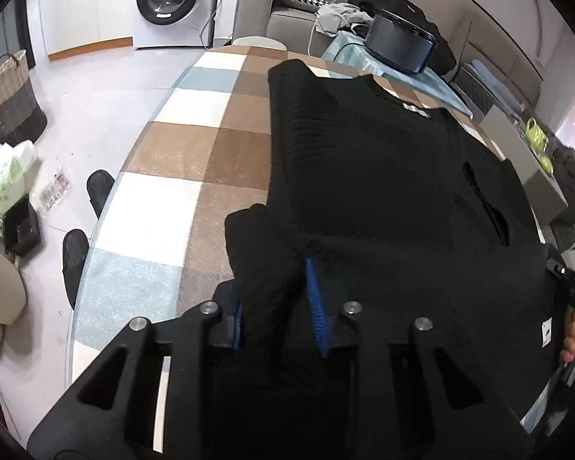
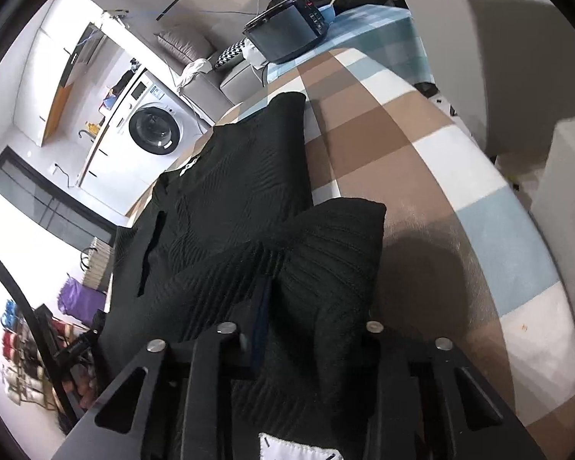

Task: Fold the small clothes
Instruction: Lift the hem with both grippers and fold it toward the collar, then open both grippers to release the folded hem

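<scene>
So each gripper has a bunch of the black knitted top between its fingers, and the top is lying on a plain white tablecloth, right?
Not quite: the tablecloth is checked in brown, white and pale blue, not plain white, as both wrist views show. The rest holds: the left gripper and the right gripper each have the black knitted top between their fingers.

A round table with a brown, white and pale blue checked cloth (image 1: 195,145) fills the middle. At its far edge sits a black box-shaped appliance (image 1: 398,40). Beyond stand a white front-loading washing machine (image 1: 168,0) and a grey sofa (image 1: 287,11); a woven basket (image 1: 9,96) rests on the floor.
</scene>
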Available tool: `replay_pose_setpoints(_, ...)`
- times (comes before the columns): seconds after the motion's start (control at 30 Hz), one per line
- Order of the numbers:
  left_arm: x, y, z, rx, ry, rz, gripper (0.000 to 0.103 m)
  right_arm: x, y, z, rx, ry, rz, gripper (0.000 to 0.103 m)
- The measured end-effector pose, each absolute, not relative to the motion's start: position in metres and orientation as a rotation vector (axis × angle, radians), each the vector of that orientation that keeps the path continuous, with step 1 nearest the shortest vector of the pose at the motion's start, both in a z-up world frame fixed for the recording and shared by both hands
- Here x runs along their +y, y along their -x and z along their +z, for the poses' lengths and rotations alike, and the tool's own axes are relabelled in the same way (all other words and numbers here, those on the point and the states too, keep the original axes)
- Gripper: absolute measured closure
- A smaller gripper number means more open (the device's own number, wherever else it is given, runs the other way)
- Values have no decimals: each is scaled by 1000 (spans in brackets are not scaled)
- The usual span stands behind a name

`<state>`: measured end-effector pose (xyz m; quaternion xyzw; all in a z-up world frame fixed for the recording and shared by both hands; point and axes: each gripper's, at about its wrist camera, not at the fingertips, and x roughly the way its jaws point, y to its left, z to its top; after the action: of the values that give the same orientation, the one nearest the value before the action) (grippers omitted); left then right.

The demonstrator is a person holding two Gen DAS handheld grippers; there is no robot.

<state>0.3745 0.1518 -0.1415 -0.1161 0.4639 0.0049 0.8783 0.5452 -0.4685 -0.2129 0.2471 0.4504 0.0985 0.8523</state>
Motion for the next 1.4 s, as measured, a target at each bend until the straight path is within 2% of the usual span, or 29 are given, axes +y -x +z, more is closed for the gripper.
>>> replay_pose_setpoints(0.4,149,-294,-135,983,209,-11,82,-470,-493,-215,985,-522,237,78)
replay_pose_setpoints(0.6,170,-244,-124,914,291,23,82,-474,-454,-210,995,-511,230,77)
replay_pose_setpoints(0.7,178,-225,-114,905,309,34,73,-481,-446,-195,968,-501,201,71)
replay_pose_setpoints(0.73,180,-219,-111,903,310,37,66,-484,-441,-191,958,-502,202,62)
replay_pose_setpoints(0.77,181,-211,-109,899,311,43,61,-487,-435,-185,938,-508,209,59)
replay_pose_setpoints(0.8,182,-202,-109,899,307,50,59,-490,-433,-183,927,-508,218,58)
replay_pose_setpoints(1.03,177,-171,-114,940,293,48,59,-489,-401,-184,948,-451,253,57)
replay_pose_setpoints(1.4,168,-184,-116,937,307,61,62,-488,-389,-197,986,-411,211,57)
